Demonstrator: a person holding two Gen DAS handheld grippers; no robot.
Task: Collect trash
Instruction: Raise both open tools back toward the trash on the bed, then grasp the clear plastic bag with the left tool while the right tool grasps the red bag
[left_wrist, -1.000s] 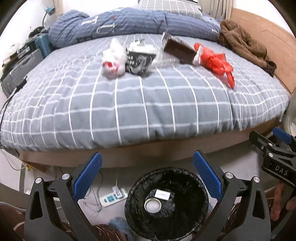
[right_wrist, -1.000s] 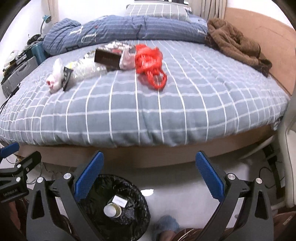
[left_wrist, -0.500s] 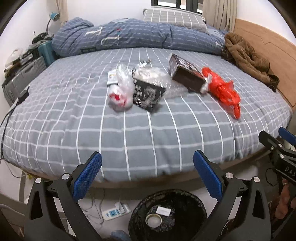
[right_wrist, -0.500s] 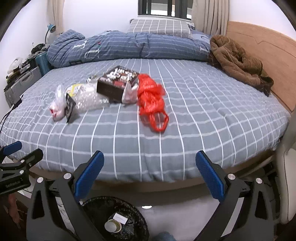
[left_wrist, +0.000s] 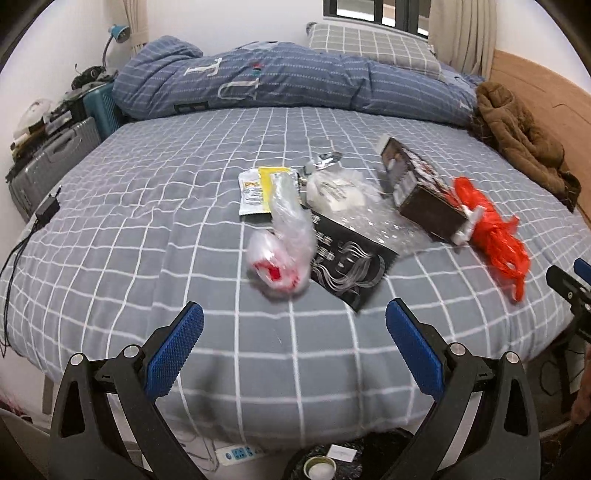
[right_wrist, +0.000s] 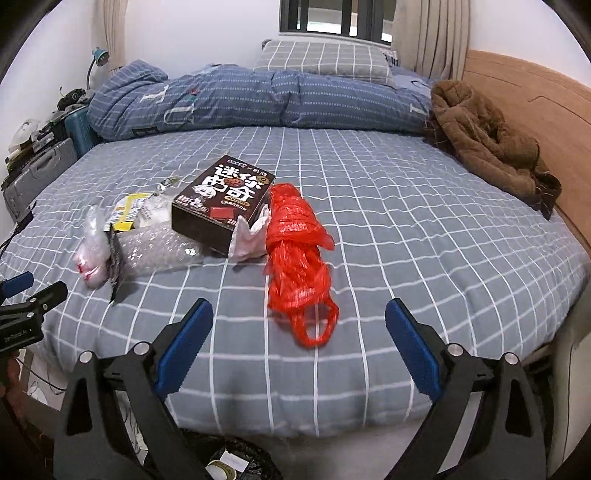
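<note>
Near the middle of the grey checked bed (right_wrist: 406, 229): one heap of trash. Counted: one red plastic bag (right_wrist: 295, 258) toward the near edge, one dark printed box (right_wrist: 225, 203), one bubble-wrap piece (right_wrist: 159, 251), one clear bag with red inside (left_wrist: 280, 254), one black patterned sheet (left_wrist: 347, 266), one yellow-and-white sachet (left_wrist: 255, 188). Below the bed's near edge: one black-lined bin (left_wrist: 340, 461), holding one tape roll. Along the far edge: one blue duvet (right_wrist: 240, 99), one brown coat (right_wrist: 487, 144). Left gripper (left_wrist: 293, 354): spread wide, empty. Right gripper (right_wrist: 299, 350): closing slightly, nothing between the pads, just short of the red plastic bag.
</note>
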